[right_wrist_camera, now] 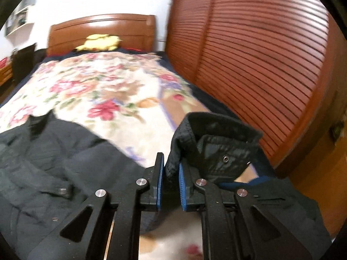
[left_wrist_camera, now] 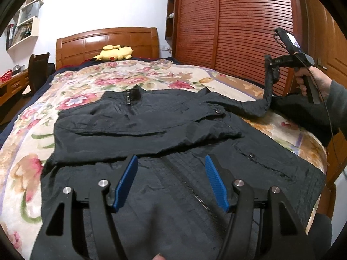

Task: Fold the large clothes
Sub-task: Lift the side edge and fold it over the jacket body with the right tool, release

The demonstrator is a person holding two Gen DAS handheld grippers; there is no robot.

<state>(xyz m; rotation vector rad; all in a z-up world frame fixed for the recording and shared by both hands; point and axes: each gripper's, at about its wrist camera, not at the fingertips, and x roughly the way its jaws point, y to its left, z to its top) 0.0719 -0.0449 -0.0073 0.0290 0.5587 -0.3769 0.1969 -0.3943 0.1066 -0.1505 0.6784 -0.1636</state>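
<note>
A large black jacket point(left_wrist_camera: 151, 130) lies spread on the bed, front up, with its zipper point(left_wrist_camera: 190, 190) running toward me and its left sleeve folded across the chest. My left gripper point(left_wrist_camera: 171, 159) hovers just above the jacket's lower front, blue pads apart, nothing between them. At the right, a hand holds my right gripper point(left_wrist_camera: 270, 62) raised above the bed edge, with the other sleeve point(left_wrist_camera: 269, 88) hanging from it. In the right wrist view the right gripper point(right_wrist_camera: 171, 160) is shut on the sleeve's cuff point(right_wrist_camera: 216, 134), fabric pinched between the pads. The jacket's body point(right_wrist_camera: 54, 162) lies to the left.
The bed carries a floral blanket point(left_wrist_camera: 108, 80), with a yellow plush toy point(left_wrist_camera: 115, 53) by the wooden headboard point(left_wrist_camera: 104, 41). A slatted wooden wardrobe point(left_wrist_camera: 238, 32) stands close along the right side. A chair point(left_wrist_camera: 39, 71), desk and wall shelves point(left_wrist_camera: 23, 26) are at the left.
</note>
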